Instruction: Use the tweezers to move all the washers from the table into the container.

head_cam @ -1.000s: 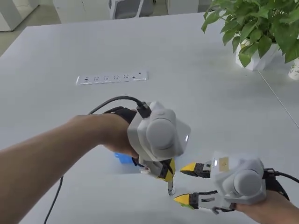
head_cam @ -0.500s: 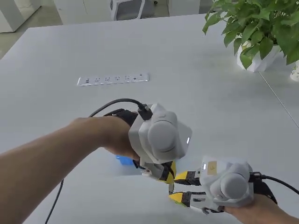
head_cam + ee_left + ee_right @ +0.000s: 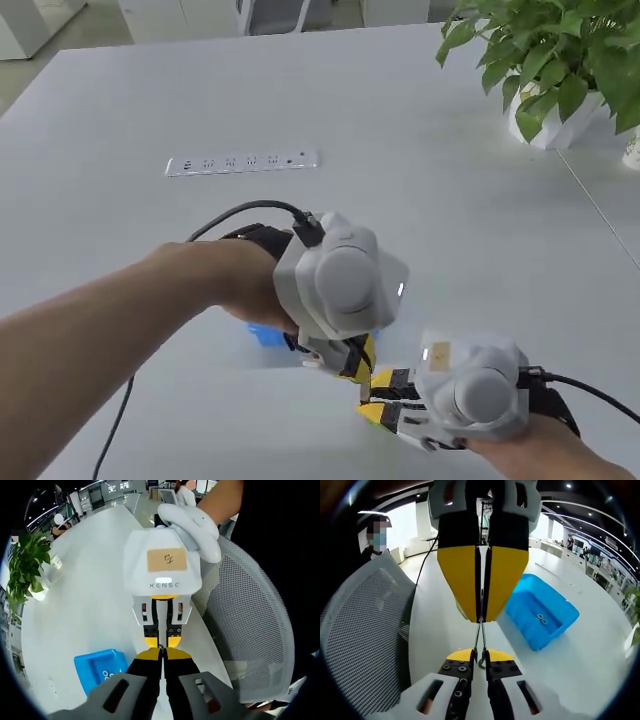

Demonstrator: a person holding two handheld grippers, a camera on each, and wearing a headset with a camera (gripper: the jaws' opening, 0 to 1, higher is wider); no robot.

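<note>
In the head view, the left gripper [image 3: 358, 366] angles down over the pale table [image 3: 470, 190]. Its yellow jaw tips meet those of the right gripper [image 3: 380, 397]. A corner of the blue container [image 3: 262, 335] peeks out beneath the left one. A power strip [image 3: 240, 164] lies further back, and a potted plant [image 3: 555, 60] stands at the far right.

In the left gripper view, this gripper's own jaws are pressed together, tip to tip with the right gripper's jaws, which are also drawn in. The container sits low and to the left, open-topped, with small washers [image 3: 107, 674] on its floor.

In the right gripper view, the tweezers [image 3: 481, 630] run as thin metal legs from the left gripper's clamped jaws down into the right gripper's. These seem to pinch the tip, though the contact is hard to make out. At least two washers lie inside the container to the right, well apart from the tweezers
</note>
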